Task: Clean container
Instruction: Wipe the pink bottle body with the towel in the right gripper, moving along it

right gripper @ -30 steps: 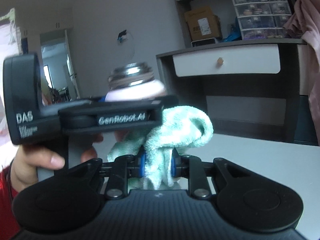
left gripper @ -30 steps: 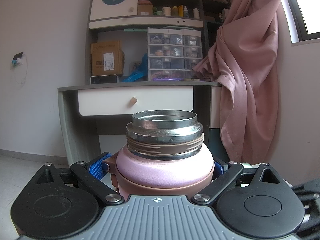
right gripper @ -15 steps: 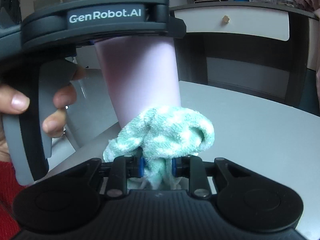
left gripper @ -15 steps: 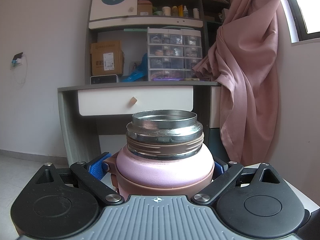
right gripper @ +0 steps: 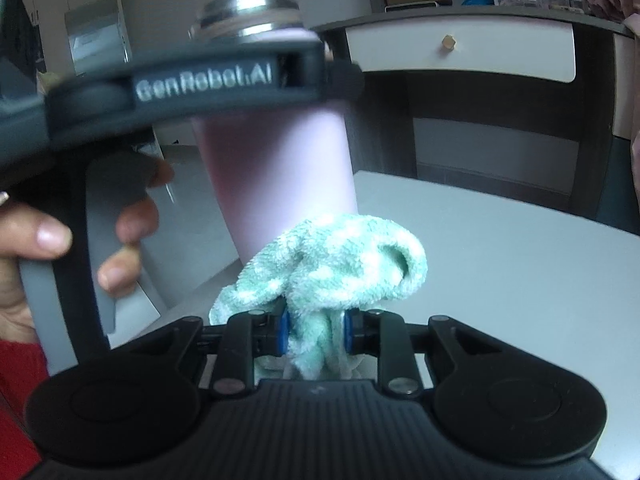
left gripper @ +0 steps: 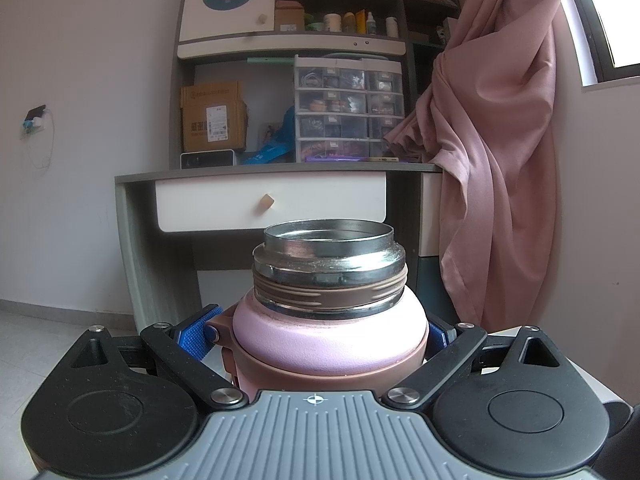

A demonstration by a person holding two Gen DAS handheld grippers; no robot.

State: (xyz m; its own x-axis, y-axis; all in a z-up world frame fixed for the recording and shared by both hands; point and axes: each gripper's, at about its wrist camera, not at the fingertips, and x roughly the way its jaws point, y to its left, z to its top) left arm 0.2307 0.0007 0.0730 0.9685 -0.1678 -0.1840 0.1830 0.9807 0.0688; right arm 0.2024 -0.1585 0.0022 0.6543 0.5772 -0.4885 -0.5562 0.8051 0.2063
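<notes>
A pink flask (left gripper: 328, 336) with an open steel mouth and a brown collar stands upright between my left gripper's blue pads (left gripper: 196, 338). My left gripper (left gripper: 320, 340) is shut on its upper body. In the right wrist view the flask (right gripper: 280, 176) shows as a tall pink cylinder, held above the white table (right gripper: 500, 248) by the left gripper (right gripper: 224, 80). My right gripper (right gripper: 314, 330) is shut on a mint-green terry cloth (right gripper: 336, 264), which sits against the lower part of the flask. The flask's base is hidden behind the cloth.
A grey desk with a white drawer (left gripper: 272, 200) stands ahead, with a cardboard box (left gripper: 212, 120) and a small drawer unit (left gripper: 348, 108) on it. A pink curtain (left gripper: 500, 140) hangs at the right. The person's hand (right gripper: 36, 236) grips the left gripper's handle.
My right gripper with the cloth dropped from the flask's upper part to its lower body, then drew back slightly. The left gripper and flask have stayed still.
</notes>
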